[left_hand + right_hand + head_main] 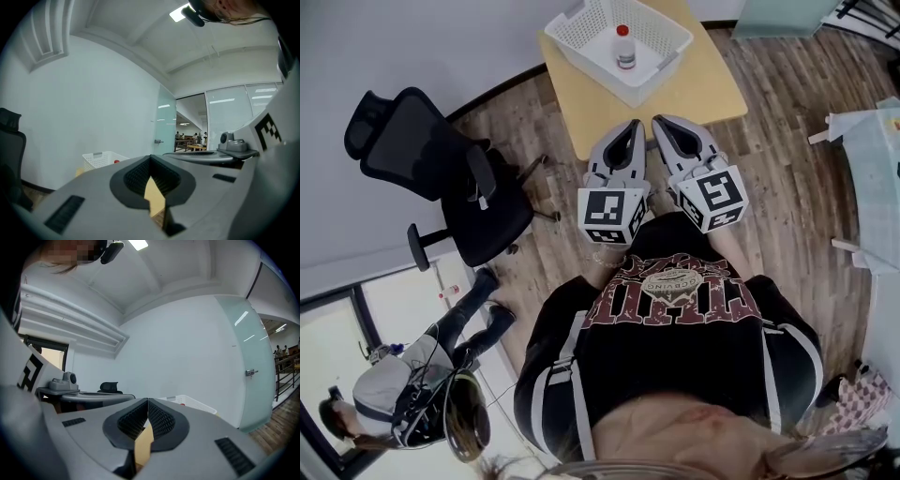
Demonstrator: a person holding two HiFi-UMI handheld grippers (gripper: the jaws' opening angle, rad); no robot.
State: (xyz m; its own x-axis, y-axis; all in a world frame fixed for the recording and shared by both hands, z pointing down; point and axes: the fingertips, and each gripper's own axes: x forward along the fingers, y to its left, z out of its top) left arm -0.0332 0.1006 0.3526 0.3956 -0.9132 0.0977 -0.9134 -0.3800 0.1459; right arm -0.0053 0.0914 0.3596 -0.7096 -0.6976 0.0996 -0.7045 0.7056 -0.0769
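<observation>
Fingers (133, 176) of the left gripper (151, 157) are shut tip to tip with nothing between them; only a sliver of yellow tabletop shows through the gap lower down. The right gripper (147, 400) is the same, its ribbed pads pressed together and empty.

In the head view the two grippers, left (629, 129) and right (662, 123), sit side by side close to the person's chest, over the near edge of one small yellow table (712, 84). Each carries one marker cube, left (612, 214) and right (712, 199); the cubes bear black-and-white square patterns and no letters.

One white slotted basket (649, 86) stands on the far part of the table, well apart from both grippers; one small bottle (624, 47) with a red cap stands upright inside it, its label too small to read.

The person's black shirt (675, 375) has a printed crest, seen upside down and not legible.

One black office chair (441, 178) stands to the left on the wood floor (787, 178); one other person (403, 394) is at lower left.
</observation>
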